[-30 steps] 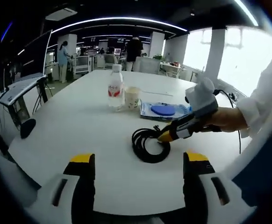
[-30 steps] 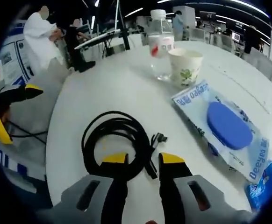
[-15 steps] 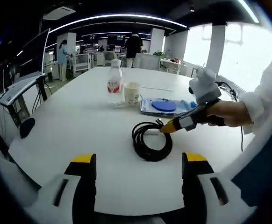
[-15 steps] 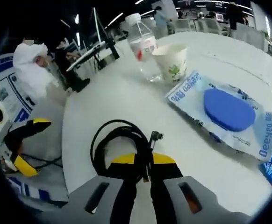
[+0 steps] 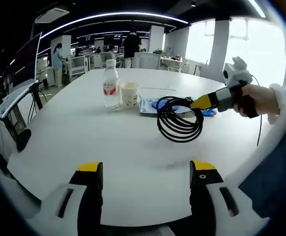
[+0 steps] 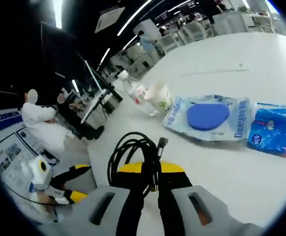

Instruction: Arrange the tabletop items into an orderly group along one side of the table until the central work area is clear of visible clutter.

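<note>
My right gripper (image 6: 150,169) is shut on a coiled black cable (image 6: 133,155) with a small plug end. In the left gripper view the cable (image 5: 179,120) hangs in the air above the white table (image 5: 74,132), held by the right gripper (image 5: 202,102) in a person's hand. At the far side stand a clear water bottle (image 5: 110,88) and a paper cup (image 5: 129,94), with a white packet holding a blue disc (image 6: 209,115) next to them. My left gripper (image 5: 145,172) is open and empty over the near table edge; the left gripper (image 6: 76,183) also appears in the right gripper view.
A small blue packet (image 6: 273,130) lies right of the white packet. A stand with a slanted board (image 5: 15,98) is beside the table's left edge. People, desks and chairs fill the office behind. A white sleeve (image 5: 285,98) is at the right.
The right gripper closed on the cable and lifted the coil off the table, carrying it up and toward the packets. The left gripper stayed open.
</note>
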